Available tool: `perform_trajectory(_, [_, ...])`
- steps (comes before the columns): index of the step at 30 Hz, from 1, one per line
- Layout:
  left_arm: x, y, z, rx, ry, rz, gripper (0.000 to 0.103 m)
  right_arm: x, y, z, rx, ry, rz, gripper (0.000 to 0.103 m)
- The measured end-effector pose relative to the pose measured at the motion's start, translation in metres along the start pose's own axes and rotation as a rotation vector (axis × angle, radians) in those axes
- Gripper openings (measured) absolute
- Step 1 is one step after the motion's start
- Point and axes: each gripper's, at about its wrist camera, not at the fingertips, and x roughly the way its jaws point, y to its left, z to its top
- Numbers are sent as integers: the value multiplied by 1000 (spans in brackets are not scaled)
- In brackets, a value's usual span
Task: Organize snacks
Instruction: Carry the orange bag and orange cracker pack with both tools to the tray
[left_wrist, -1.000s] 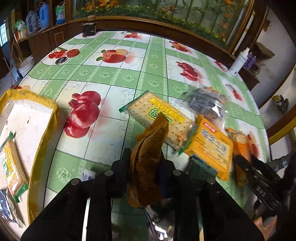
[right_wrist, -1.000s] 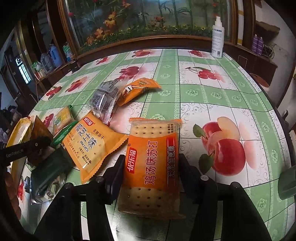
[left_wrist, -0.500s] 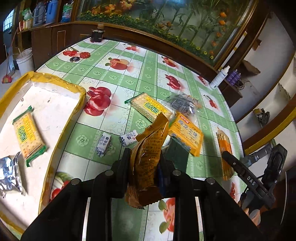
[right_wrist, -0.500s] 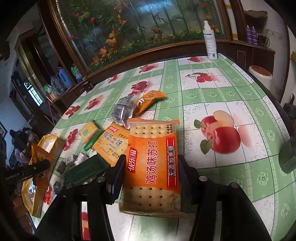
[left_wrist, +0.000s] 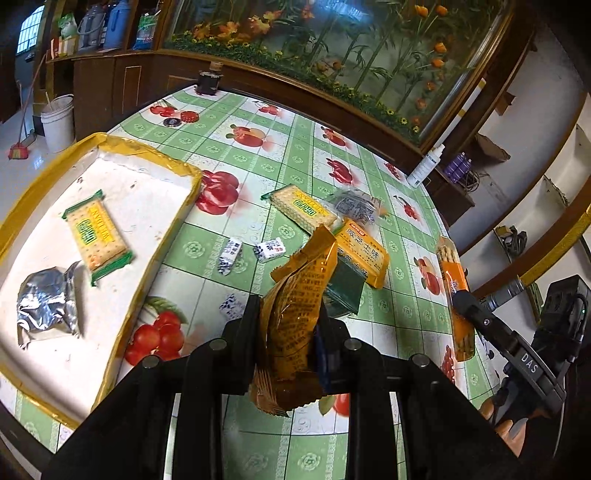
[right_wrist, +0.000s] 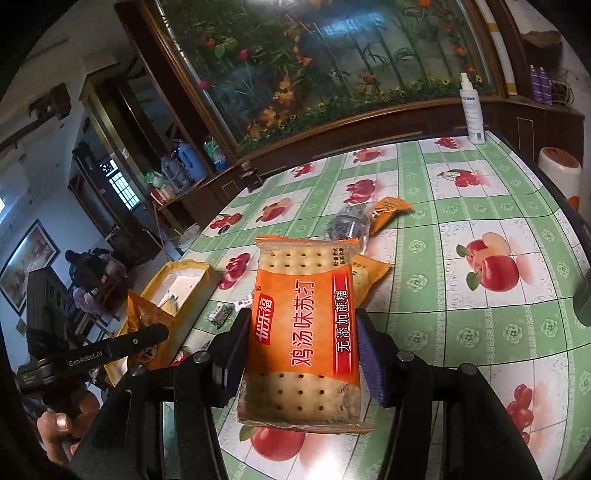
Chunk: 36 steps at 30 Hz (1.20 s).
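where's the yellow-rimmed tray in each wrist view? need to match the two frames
Left wrist: the yellow-rimmed tray fills the left side, holding a green cracker pack and a silver foil pack.
Right wrist: the tray is small at centre-left, partly hidden behind the left gripper and the brown snack bag it holds.
Shared landmark: the white spray bottle at the table's far edge.

A white spray bottle stands at the fruit-patterned tablecloth's far edge.
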Motion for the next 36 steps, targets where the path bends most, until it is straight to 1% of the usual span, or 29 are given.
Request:
perform_trajectory(8, [-17,17,-3,-32,-35,13,23,0,27,-2,-41,0,49,55])
perform_trajectory(19, [-30,45,-5,-81,-63,38,23,11,62,-3,-97,14,126,55])
perform_trajectory(27, [-45,70,-6,-120,-95,76,23,31,92,-4,-137,45,193,55])
perform_trajectory(36, [-48,97,-9,-172,-99,98,23,49,121,-8,-186,79,237,55])
